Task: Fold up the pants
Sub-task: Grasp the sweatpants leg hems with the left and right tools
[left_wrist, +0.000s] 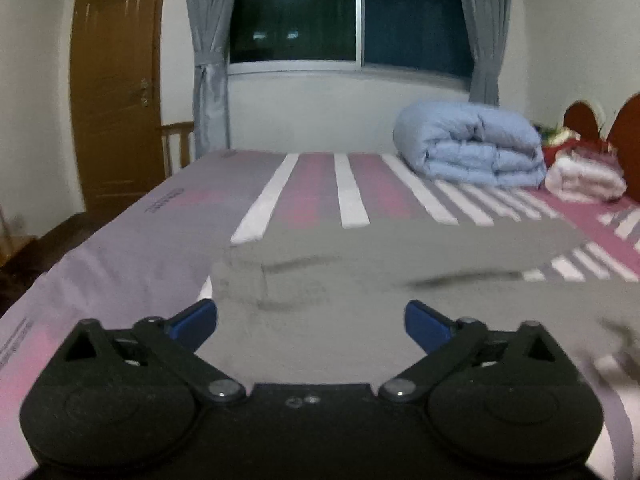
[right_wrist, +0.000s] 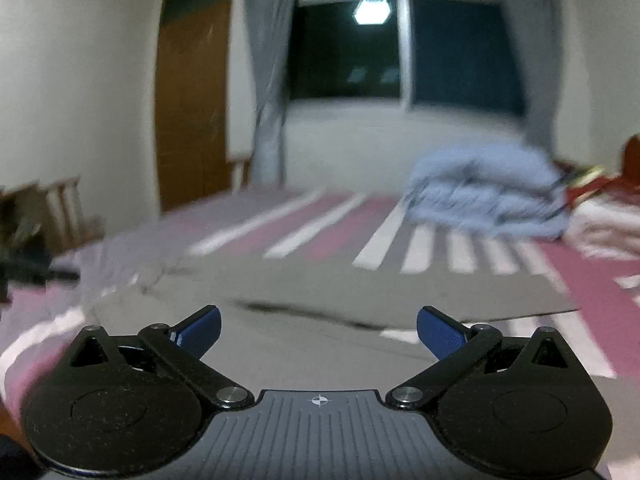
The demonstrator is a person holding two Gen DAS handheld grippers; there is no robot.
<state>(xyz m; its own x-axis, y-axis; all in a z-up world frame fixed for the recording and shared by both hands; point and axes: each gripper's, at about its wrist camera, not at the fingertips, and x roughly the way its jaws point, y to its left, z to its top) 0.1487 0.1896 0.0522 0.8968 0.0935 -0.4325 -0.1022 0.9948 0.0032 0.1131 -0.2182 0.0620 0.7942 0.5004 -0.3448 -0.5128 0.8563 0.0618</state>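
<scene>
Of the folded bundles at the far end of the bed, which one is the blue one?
The blue quilt, the large rolled bundle below the window. The smaller white bundle lies to its right, beside the red headboard.

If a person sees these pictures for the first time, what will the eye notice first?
The grey pants lie spread across the striped bed sheet, right ahead of the open left gripper and open right gripper, neither touching cloth. At the far right of the bed sits a folded light blue quilt, below a dark window.
</scene>
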